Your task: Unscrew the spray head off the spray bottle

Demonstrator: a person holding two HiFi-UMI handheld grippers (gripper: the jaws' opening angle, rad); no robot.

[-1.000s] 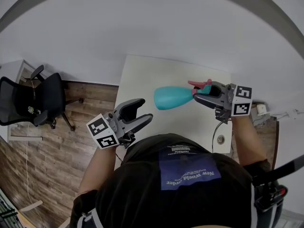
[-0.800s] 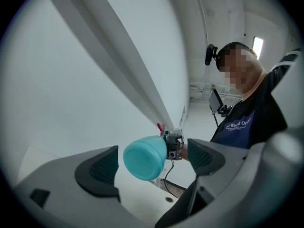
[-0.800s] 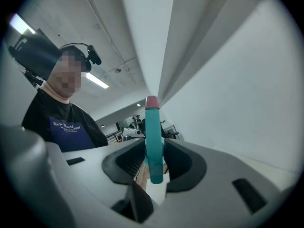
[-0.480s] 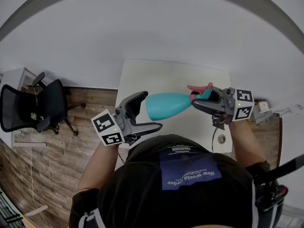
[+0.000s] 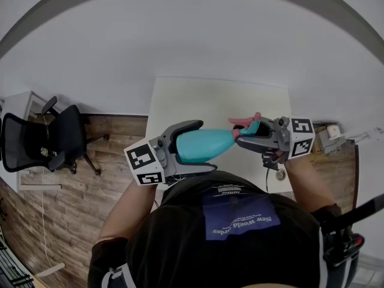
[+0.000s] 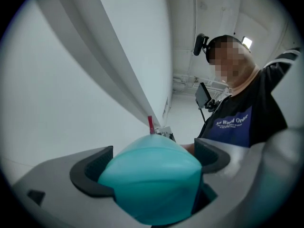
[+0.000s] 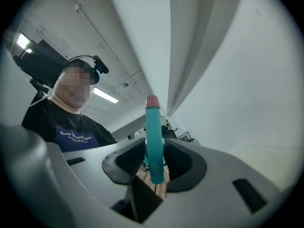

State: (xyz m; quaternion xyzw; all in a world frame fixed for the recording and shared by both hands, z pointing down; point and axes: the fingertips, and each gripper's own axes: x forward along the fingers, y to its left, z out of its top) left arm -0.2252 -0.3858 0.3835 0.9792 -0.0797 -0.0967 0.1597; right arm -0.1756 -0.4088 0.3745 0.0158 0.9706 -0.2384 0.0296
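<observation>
Right claw (image 7: 154,161) is clenched on the spray head (image 7: 153,127), so that end is properly grabbed. You can see the teal head standing up between the two dark pads, with its pink tip (image 7: 152,101) on top. Spray bottle (image 5: 219,140) itself is up in the air, lying pretty much level over the near edge of the white table (image 5: 198,98), right in front of the person's chest. Its head points right and the fat teal base points left.

Left claw (image 5: 204,146) has just been opening its jaws and now they're spread wide around that fat base, one above and one below in the head view. From the left gripper view the base fills nearly the whole gap, but I wouldn't call it squeezed, so that one's released.

Further out on the left there's a black office chair (image 5: 45,140) on the wooden floor (image 5: 96,179), well apart from the table.
</observation>
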